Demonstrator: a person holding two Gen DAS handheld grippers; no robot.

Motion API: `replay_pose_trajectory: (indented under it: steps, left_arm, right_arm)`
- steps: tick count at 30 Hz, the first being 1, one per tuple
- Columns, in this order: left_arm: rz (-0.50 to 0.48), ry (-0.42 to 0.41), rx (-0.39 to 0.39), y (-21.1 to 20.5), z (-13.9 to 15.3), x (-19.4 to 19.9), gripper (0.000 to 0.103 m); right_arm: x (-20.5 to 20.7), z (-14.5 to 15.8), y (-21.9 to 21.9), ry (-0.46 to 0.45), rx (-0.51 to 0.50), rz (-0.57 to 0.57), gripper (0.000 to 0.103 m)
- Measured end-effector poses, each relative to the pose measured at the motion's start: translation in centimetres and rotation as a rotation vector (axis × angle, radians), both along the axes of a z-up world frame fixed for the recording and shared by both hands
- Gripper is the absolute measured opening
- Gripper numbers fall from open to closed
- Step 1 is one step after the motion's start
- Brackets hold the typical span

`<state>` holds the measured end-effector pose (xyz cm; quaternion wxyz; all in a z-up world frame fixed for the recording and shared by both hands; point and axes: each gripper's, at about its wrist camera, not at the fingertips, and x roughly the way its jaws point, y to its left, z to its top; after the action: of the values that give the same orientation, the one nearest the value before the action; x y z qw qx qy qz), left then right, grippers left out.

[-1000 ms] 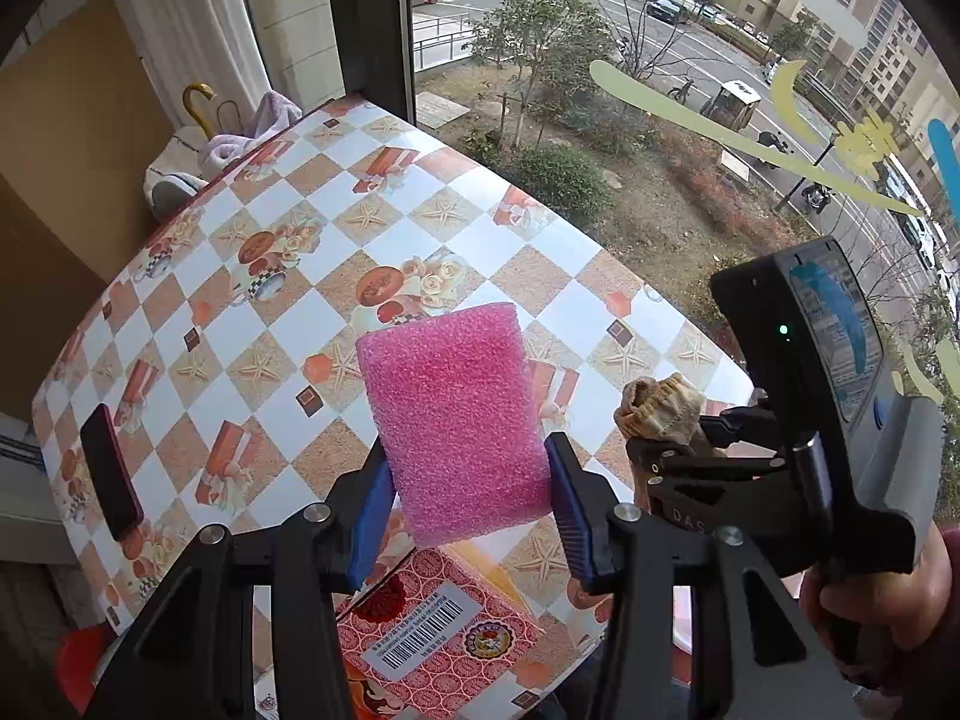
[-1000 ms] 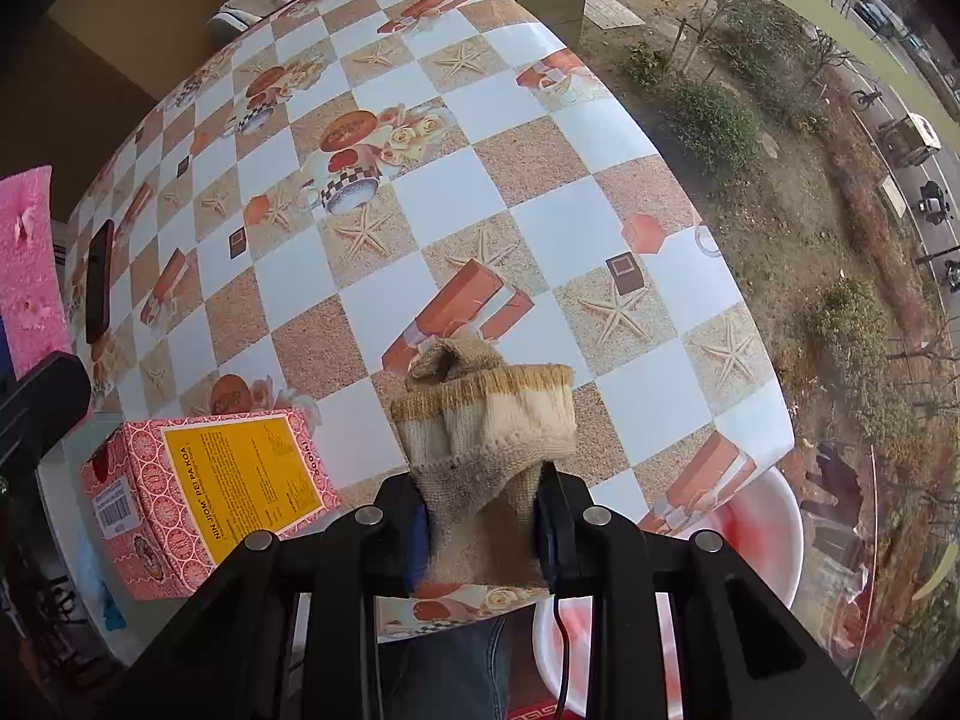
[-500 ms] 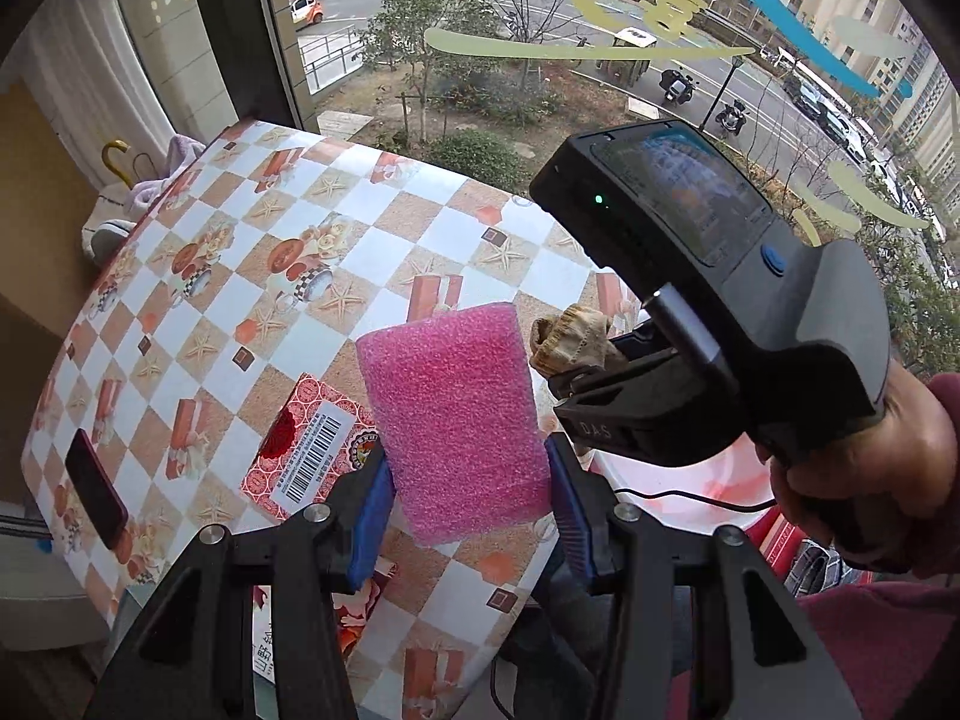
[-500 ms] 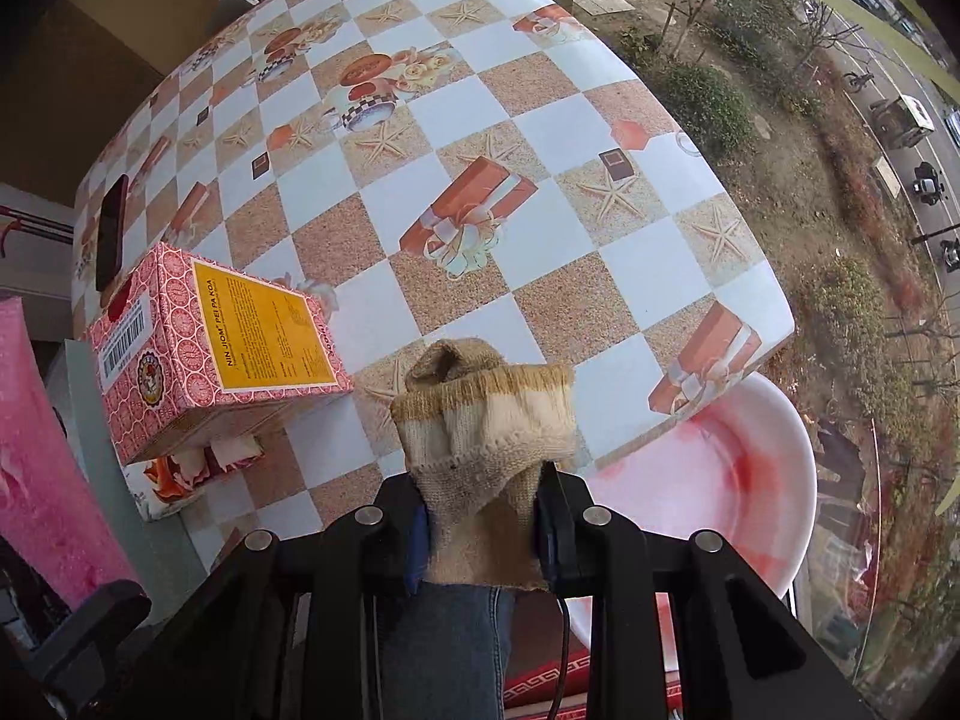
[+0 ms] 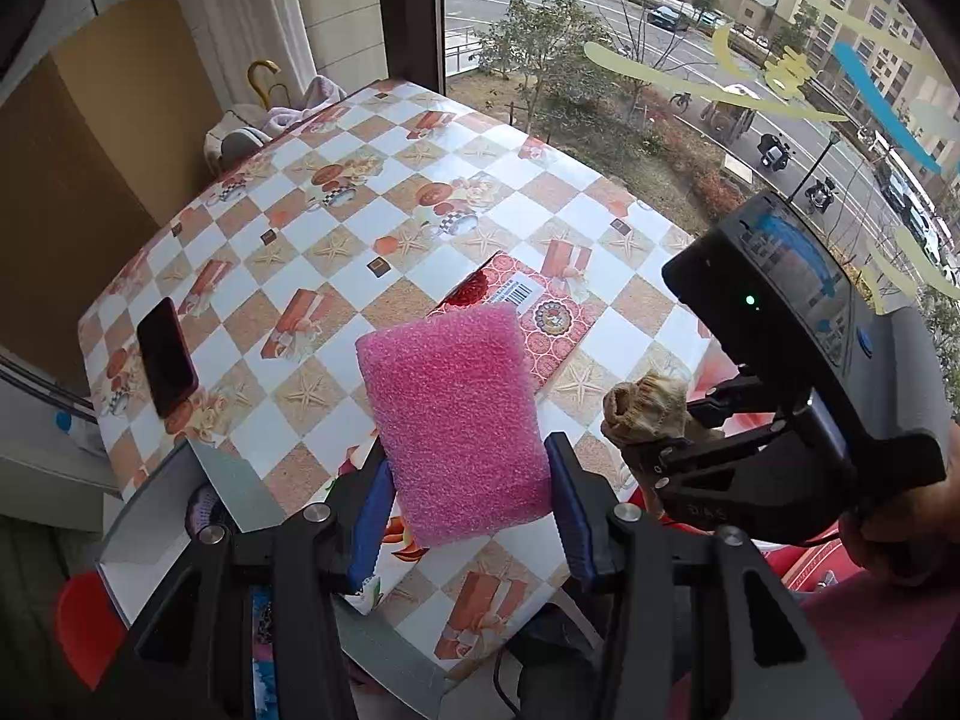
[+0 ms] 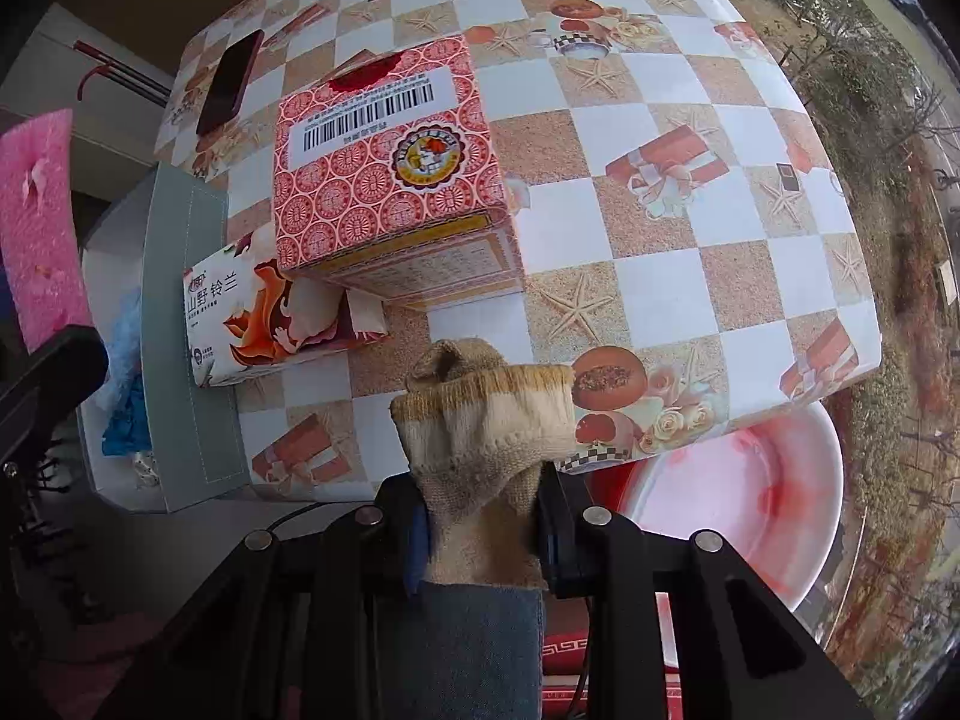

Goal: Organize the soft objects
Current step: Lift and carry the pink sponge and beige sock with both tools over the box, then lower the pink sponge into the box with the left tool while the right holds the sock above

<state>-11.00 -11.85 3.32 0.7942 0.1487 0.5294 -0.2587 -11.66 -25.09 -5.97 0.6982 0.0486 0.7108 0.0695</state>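
Pink sponge (image 5: 453, 420) stands upright, clamped in the left gripper (image 5: 468, 501); the open grey box (image 5: 180, 516) lies at eight o'clock, nearer this hand; the right gripper (image 6: 480, 525) pinches a beige sock (image 6: 480, 450).

Looks like someone's home, a room right by a big window (image 5: 660, 60) looking down on a street with parked cars and apartment blocks. The desk (image 5: 336, 228) has a patterned checkered cover with starfish and gift boxes, a phone (image 5: 166, 356) lying on it, a tissue pack (image 6: 270, 318), and an umbrella handle (image 5: 264, 75) by the curtain (image 5: 252, 18)
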Motion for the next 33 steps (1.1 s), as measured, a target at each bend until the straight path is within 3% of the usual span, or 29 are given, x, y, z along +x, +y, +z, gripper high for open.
replay_pose_trajectory:
  steps: [6, 20, 33]
  left_arm:
    - [0.163, -0.022, 0.014, 5.3, -0.3, 0.0, 0.053]
    - [0.524, 0.029, 0.026, 16.1, -2.0, -2.1, 0.053]
    - [0.679, 0.047, 0.027, 20.0, -2.9, -3.6, 0.053]
  right_arm:
    - [0.6, 1.5, 4.0, -0.037, 0.005, 0.122, 0.030]
    - [2.2, 4.0, 12.2, -0.102, 0.017, 0.354, 0.030]
    - [3.5, 5.4, 18.1, -0.131, 0.052, 0.472, 0.030]
